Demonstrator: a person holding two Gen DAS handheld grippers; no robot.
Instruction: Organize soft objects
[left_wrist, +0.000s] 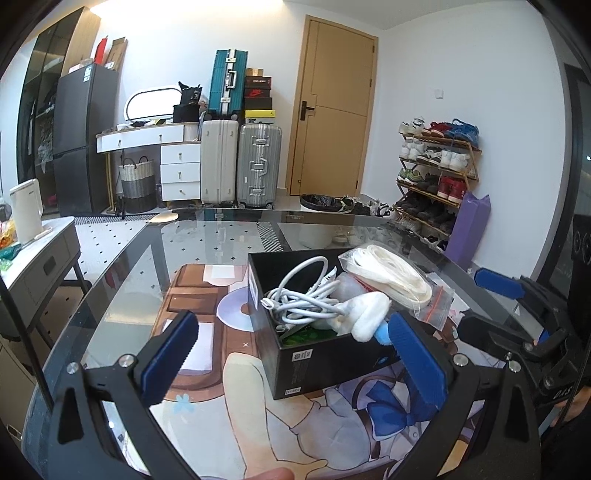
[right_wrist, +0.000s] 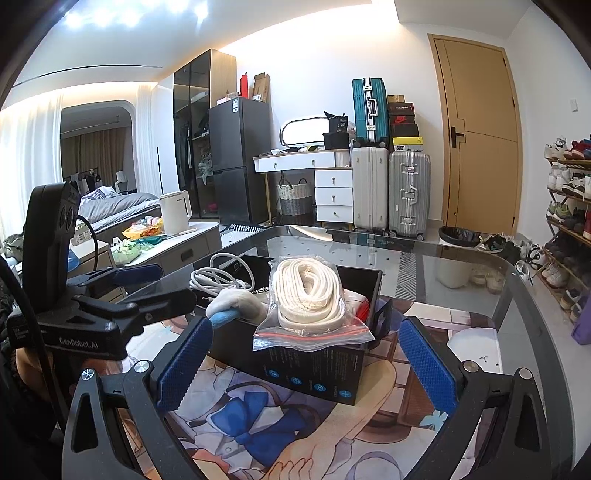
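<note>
You are holding both claws spread wide and gripping nothing: the left claw (left_wrist: 295, 354) is hovering over the near-left corner of the black box (left_wrist: 314, 363), the right claw (right_wrist: 306, 362) over its near-right side. The box is sitting on the printed mat (left_wrist: 229, 387) on the glass table (left_wrist: 147, 236). Inside it are lying 1 coiled white cable (left_wrist: 299, 295), 1 white-and-blue plush (left_wrist: 369, 317) drooping over the near rim, and 1 bagged cream rope (right_wrist: 310, 299) overhanging the edge. Probably tidying remains: pinch the plush body, not its tip, and tuck the slippery bag down inside.
</note>
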